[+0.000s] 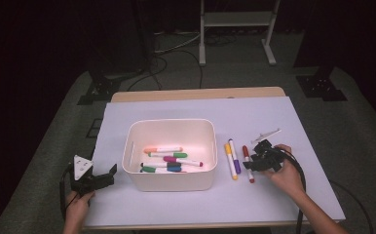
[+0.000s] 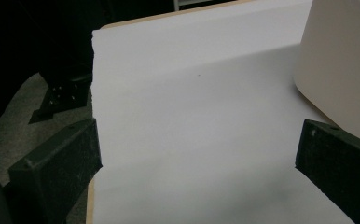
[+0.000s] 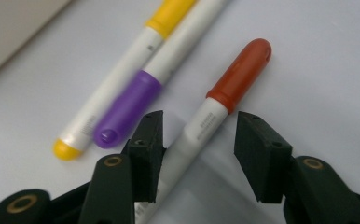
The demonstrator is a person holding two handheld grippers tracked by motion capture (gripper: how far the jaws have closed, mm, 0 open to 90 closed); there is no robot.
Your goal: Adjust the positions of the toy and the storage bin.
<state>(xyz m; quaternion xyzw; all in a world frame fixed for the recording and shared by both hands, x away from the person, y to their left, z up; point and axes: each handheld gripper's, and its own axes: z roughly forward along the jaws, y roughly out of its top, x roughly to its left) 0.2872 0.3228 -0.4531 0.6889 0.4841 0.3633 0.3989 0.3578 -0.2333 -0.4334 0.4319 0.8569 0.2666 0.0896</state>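
Observation:
A red-capped marker [image 1: 245,152] [image 3: 241,72] lies on the white table cover [image 1: 273,117], right of a cream bin [image 1: 171,122]. My right gripper [image 1: 253,157] [image 3: 200,122] is lowered over it, jaws open, with the white barrel running between them. The left jaw sits against the barrel and the right jaw stands clear of it. A purple marker [image 1: 234,154] [image 3: 129,107] and a yellow marker [image 1: 231,165] [image 3: 122,79] lie side by side just left of the red one. My left gripper [image 1: 109,175] [image 2: 199,140] rests open and empty near the table's left front, beside the bin [image 2: 341,70].
Several coloured markers [image 1: 169,158] lie inside the bin. A small clear syringe-like item [image 1: 266,134] lies behind the right gripper. The table's left edge [image 2: 94,93] is close to the left gripper. Dark floor, cables and a white stand [image 1: 237,29] are beyond the table.

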